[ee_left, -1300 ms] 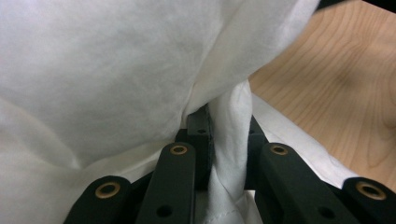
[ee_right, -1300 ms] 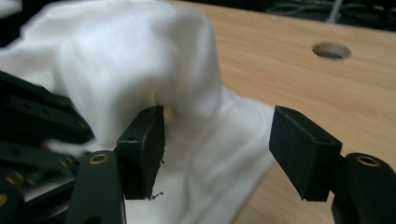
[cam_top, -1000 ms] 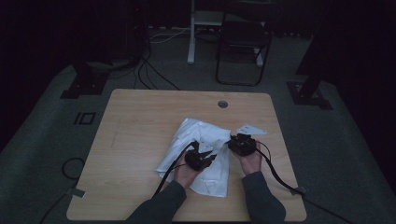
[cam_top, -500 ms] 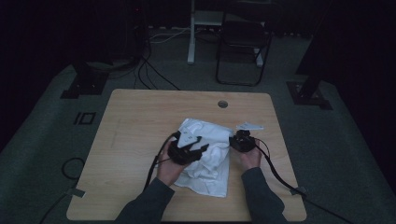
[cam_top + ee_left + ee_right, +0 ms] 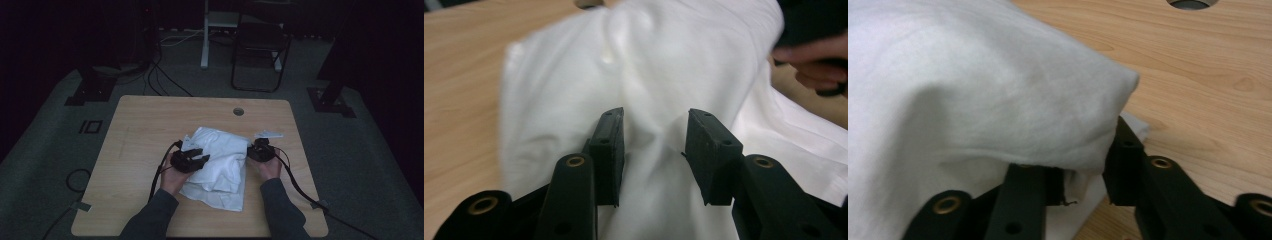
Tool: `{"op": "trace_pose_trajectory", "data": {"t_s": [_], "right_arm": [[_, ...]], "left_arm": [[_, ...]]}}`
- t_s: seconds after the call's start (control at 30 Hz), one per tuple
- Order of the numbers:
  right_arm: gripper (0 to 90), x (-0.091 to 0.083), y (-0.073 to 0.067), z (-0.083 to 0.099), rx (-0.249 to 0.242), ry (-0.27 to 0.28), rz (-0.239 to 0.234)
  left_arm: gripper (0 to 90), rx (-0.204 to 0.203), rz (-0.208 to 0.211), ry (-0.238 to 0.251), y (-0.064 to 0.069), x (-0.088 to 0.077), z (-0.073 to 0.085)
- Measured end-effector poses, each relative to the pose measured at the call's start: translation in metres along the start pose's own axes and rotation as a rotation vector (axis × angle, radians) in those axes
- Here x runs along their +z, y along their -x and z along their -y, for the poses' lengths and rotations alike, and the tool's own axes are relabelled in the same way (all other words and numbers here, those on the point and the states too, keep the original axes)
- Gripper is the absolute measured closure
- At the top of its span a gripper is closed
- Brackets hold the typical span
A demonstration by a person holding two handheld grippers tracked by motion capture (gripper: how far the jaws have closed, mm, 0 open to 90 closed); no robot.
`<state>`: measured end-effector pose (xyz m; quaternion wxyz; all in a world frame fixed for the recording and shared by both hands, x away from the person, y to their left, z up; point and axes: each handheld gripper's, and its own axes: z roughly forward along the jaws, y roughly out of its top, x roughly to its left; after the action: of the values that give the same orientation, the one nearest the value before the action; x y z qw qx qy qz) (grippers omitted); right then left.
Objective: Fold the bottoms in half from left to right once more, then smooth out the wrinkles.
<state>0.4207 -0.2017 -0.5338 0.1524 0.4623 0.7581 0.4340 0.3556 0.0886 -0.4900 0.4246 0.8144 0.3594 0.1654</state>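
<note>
1. Near the front edge of the table (image 5: 150, 130), right of its middle, a white garment (image 5: 220, 165) lay rumpled in loose folds, its lower hem close to that edge.
2. It looked light, soft and limp; by my judgement it would sag and slide wherever it was not held, so a hem or a doubled fold would be the surest place to take hold.
3. At the garment's left side the left gripper (image 5: 654, 150) hovered over the cloth with its jaws apart, having just been opening; white fabric lay under and between them, and no pad pressed on it.
4. At the garment's right edge the right gripper (image 5: 1083, 185) had a bunched fold draped over its jaws. They had just been opening, with cloth between them; a gap showed beside one pad, and I could not tell whether the grip held.
5. Beyond the right gripper a small white scrap (image 5: 268, 134) lay near the table's right edge.
6. Pale wood-grain covered the tabletop, smooth enough to let cloth slip, with a round cable hole (image 5: 238, 111) toward the back edge.
7. Around it the room was dim: grey carpet, trailing cables, a dark chair (image 5: 260, 55) behind the table.
</note>
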Motion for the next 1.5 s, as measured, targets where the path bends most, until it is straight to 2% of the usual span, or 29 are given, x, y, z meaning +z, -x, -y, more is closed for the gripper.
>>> {"op": "trace_pose_trajectory", "data": {"t_s": [0.1, 0.27, 0.37, 0.4, 0.5, 0.57, 0.67, 0.8, 0.9, 1.0, 1.07, 1.17, 1.27, 1.37, 1.47, 1.5], "right_arm": [[65.5, -0.002, 0.003, 0.001, 0.001, -0.013, 0.016], [58.1, -0.012, 0.006, 0.003, -0.024, -0.032, 0.045], [55.9, -0.018, 0.009, 0.006, -0.042, -0.045, 0.062], [55.2, -0.021, 0.01, 0.008, -0.047, -0.052, 0.068], [53.9, -0.024, 0.01, 0.01, -0.059, -0.066, 0.077], [51.1, -0.031, 0.008, 0.016, -0.078, -0.087, 0.07], [49.1, -0.042, 0.002, 0.022, -0.1, -0.092, 0.058], [47.6, -0.057, -0.009, 0.027, -0.133, -0.07, 0.032], [45.0, -0.063, -0.017, 0.027, -0.141, -0.03, -0.007], [42.2, -0.057, -0.025, 0.025, -0.145, -0.019, -0.016], [40.9, -0.048, -0.031, 0.024, -0.142, -0.033, -0.029], [39.0, -0.033, -0.039, 0.027, -0.141, -0.06, -0.022], [38.2, -0.026, -0.046, 0.031, -0.136, -0.047, -0.026], [40.9, -0.024, -0.05, 0.034, -0.143, -0.046, -0.045], [44.9, -0.023, -0.05, 0.034, -0.129, -0.03, -0.061], [49.6, -0.023, -0.05, 0.034, -0.122, -0.027, -0.069]], "left_arm": [[59.0, 0.017, 0.004, -0.01, 0.006, 0.006, 0.002], [59.1, 0.024, 0.012, -0.038, 0.01, 0.018, 0.01], [59.1, 0.007, 0.02, -0.038, 0.01, 0.022, 0.013], [59.1, -0.013, 0.022, -0.029, 0.01, 0.025, 0.015], [59.1, -0.011, 0.016, -0.03, 0.011, 0.026, 0.016], [59.1, -0.004, 0.004, -0.027, 0.013, 0.029, 0.019], [59.2, -0.015, 0.0, -0.015, 0.013, 0.03, 0.021], [59.7, -0.008, -0.027, -0.013, 0.016, 0.033, 0.022], [60.5, 0.002, -0.079, -0.014, 0.022, 0.036, 0.024], [61.5, -0.012, -0.121, -0.008, 0.027, 0.04, 0.024], [62.1, -0.019, -0.147, -0.003, 0.029, 0.043, 0.023], [64.0, -0.034, -0.177, 0.004, 0.029, 0.049, 0.019], [64.9, -0.05, -0.201, 0.006, 0.027, 0.055, 0.014], [64.9, -0.056, -0.21, 0.007, 0.025, 0.059, 0.011], [64.7, -0.077, -0.208, 0.006, 0.021, 0.064, 0.006], [64.4, -0.082, -0.199, 0.008, 0.021, 0.064, 0.005]]}}
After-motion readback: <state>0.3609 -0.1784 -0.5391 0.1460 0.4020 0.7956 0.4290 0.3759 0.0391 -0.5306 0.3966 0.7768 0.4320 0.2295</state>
